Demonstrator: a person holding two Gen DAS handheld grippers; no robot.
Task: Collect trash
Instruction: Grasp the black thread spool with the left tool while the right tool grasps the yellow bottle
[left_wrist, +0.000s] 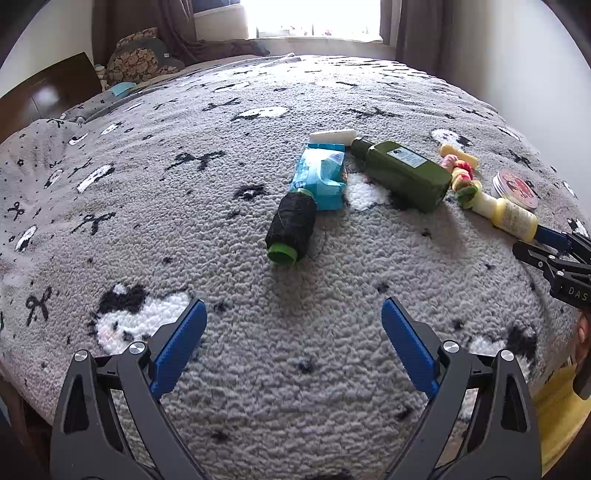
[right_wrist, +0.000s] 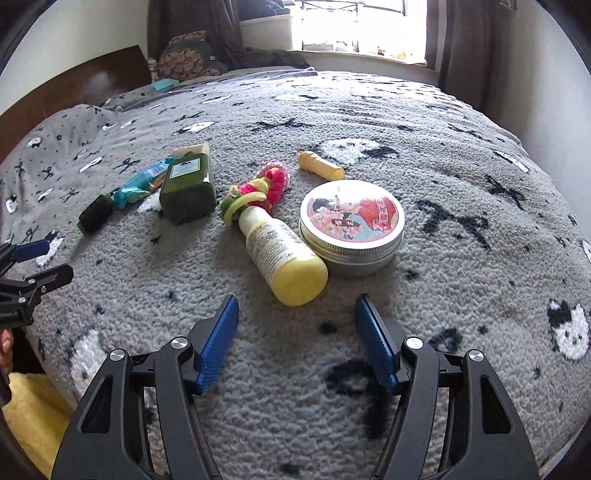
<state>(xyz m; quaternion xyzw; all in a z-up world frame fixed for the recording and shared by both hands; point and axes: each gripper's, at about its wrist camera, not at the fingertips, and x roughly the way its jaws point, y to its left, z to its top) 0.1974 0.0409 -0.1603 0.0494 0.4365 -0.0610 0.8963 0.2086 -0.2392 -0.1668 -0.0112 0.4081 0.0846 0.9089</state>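
Note:
Several items lie on a grey fleece blanket (left_wrist: 258, 350). A black thread spool (left_wrist: 291, 229) with green ends lies ahead of my open left gripper (left_wrist: 293, 314). Behind it lie a blue wrapper (left_wrist: 321, 177), a white bar (left_wrist: 332, 136) and a green bottle (left_wrist: 402, 173). My open right gripper (right_wrist: 297, 310) sits just short of a yellow bottle (right_wrist: 284, 254). Beside that bottle are a round tin (right_wrist: 351, 225), pink and green hair ties (right_wrist: 258, 192) and a small yellow tube (right_wrist: 319, 166). Both grippers are empty.
The blanket covers a bed with a dark wooden headboard (left_wrist: 40, 92) at the left. Pillows (left_wrist: 140, 59) lie at the far left corner. A window and brown curtains (left_wrist: 417, 26) stand behind the bed. A yellow cloth (right_wrist: 33, 413) shows below the near edge.

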